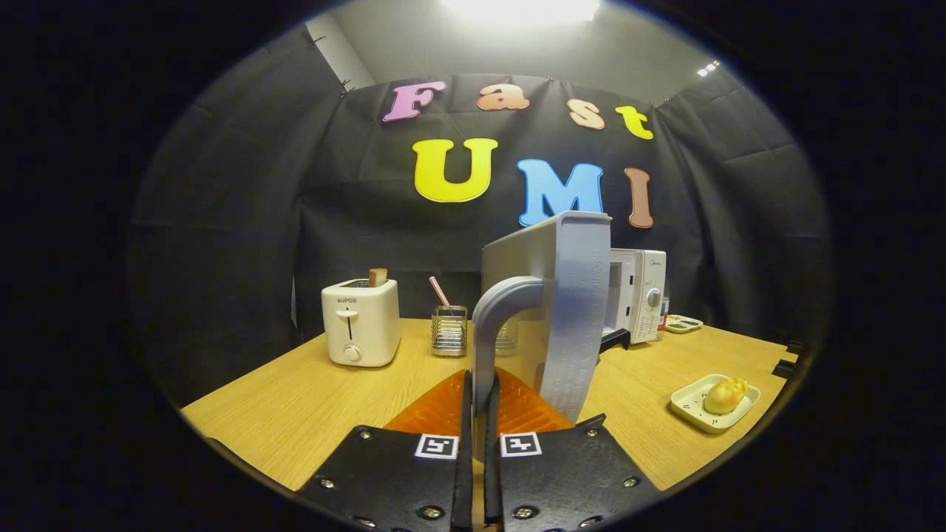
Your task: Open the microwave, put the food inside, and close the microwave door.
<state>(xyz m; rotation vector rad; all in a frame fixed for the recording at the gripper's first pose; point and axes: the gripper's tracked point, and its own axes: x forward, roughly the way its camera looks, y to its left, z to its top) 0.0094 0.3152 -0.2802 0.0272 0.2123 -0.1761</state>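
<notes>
The white microwave stands at the back right of the wooden table. Its door is swung out wide toward me, edge-on just ahead of the fingers. The door's grey curved handle runs down between my fingers, and my gripper is shut on it. The food, a yellowish bun, lies on a small white plate on the table to the right of the door, apart from the gripper.
A white toaster with a slice in it stands at the back left. A wire holder with a striped straw sits beside it. A small dish lies right of the microwave. The table's right edge runs near the plate.
</notes>
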